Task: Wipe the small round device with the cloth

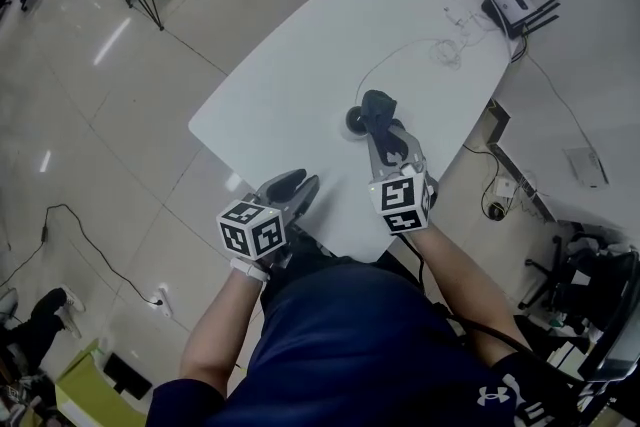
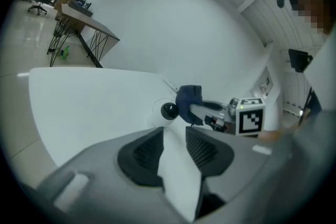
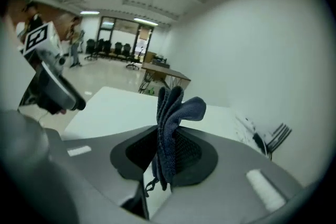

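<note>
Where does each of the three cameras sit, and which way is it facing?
Head view: on the person's head, looking steeply down at the white table; both forearms and the left gripper and right gripper show.
Left gripper view: on the left gripper, looking along its open, empty jaws at the small round device and the right gripper's cloth.
Right gripper view: on the right gripper, looking past jaws shut on the cloth towards a router; the left gripper shows at left.
Shared: each gripper view shows the other gripper.
</note>
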Action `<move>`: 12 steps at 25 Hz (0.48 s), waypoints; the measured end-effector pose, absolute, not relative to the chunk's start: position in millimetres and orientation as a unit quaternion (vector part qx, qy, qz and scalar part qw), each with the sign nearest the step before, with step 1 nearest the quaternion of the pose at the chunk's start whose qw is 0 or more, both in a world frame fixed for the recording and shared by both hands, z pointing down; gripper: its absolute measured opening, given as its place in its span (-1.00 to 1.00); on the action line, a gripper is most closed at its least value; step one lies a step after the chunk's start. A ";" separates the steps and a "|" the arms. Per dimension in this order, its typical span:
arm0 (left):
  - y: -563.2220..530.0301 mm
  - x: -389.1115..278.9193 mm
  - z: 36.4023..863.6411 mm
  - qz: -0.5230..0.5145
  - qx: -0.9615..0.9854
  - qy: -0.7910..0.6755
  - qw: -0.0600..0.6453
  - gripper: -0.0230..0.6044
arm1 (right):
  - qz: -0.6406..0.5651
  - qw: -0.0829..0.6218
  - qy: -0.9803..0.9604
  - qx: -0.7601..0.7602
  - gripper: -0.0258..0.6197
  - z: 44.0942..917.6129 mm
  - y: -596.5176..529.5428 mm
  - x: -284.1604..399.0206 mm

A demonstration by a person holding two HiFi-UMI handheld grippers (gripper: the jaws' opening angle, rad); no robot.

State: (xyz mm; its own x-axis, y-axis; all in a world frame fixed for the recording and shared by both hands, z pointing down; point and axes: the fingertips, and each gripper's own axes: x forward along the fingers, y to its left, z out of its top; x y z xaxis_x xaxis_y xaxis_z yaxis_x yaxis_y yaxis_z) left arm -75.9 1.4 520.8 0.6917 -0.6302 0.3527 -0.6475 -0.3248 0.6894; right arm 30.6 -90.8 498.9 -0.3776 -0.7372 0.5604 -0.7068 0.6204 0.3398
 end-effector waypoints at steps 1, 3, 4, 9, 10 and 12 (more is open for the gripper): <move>2.7 -79.3 522.2 0.011 0.811 -0.396 0.430 -0.51 | -0.056 0.374 -0.828 0.414 -0.69 503.1 -82.2 20.0; 5.4 -85.1 525.3 0.010 0.805 -0.403 0.435 -0.51 | -0.112 0.425 -0.818 0.371 -0.69 522.1 -66.9 4.6; 7.1 -87.0 526.4 0.010 0.802 -0.406 0.437 -0.51 | -0.130 0.450 -0.811 0.350 -0.69 535.3 -60.8 0.0; 16.7 -92.8 530.6 0.008 0.793 -0.419 0.443 -0.52 | -0.122 0.536 -0.787 0.280 -0.69 606.3 -40.4 -8.8; 17.6 -93.3 531.1 0.007 0.791 -0.421 0.444 -0.52 | -0.111 0.544 -0.785 0.275 -0.69 615.7 -39.1 -8.9; 19.2 -93.1 531.6 0.004 0.787 -0.426 0.447 -0.52 | -0.101 0.551 -0.784 0.268 -0.69 623.4 -38.1 -9.0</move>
